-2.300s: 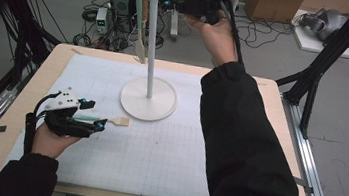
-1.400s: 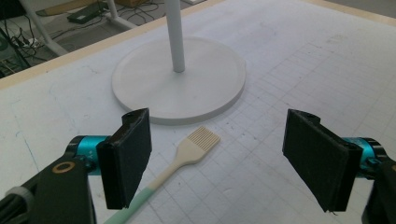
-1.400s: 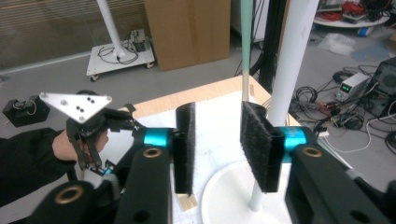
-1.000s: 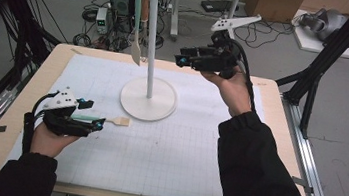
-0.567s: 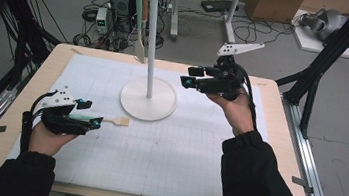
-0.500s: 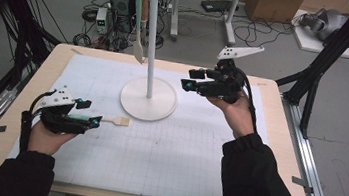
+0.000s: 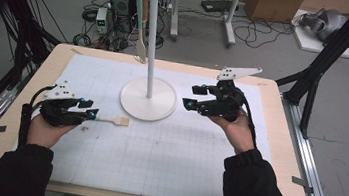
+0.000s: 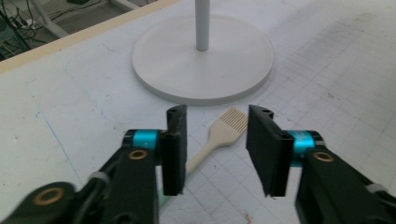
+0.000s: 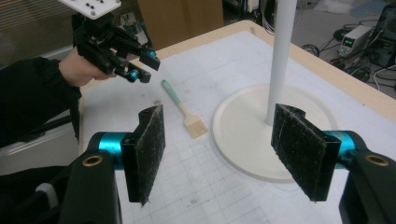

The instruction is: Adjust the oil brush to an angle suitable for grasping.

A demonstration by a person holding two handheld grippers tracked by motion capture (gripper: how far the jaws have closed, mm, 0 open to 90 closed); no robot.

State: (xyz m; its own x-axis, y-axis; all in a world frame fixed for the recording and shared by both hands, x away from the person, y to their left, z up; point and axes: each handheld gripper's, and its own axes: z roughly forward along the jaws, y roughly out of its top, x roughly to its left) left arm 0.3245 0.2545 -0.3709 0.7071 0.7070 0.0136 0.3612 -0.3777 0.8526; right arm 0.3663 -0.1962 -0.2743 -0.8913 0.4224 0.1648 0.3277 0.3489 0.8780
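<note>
since the earlier frames, my right gripper (image 7: 198,97) has come down from beside the top of the stand (image 7: 147,106) and now hangs above the mat, to the right of the stand's round base. its jaws have just been opening and stand wide apart with nothing between them; in the right gripper view i look through them at the base and the pole.

my left gripper (image 7: 91,110) has barely shifted near the table's left edge, low over the mat. its jaws have just been closing, and the brush (image 8: 219,136) runs between them, but in the left gripper view i see clear gaps on both sides of the handle, so the pads are not pressing on it. the brush lies flat on the mat, bristles pointing toward the stand's base and just short of it.

the near end of the handle is hidden under my left gripper's body in the left gripper view. the stand's top is cut off in both gripper views. something pale hangs from the stand (image 7: 141,48); i cannot tell what it is.
</note>
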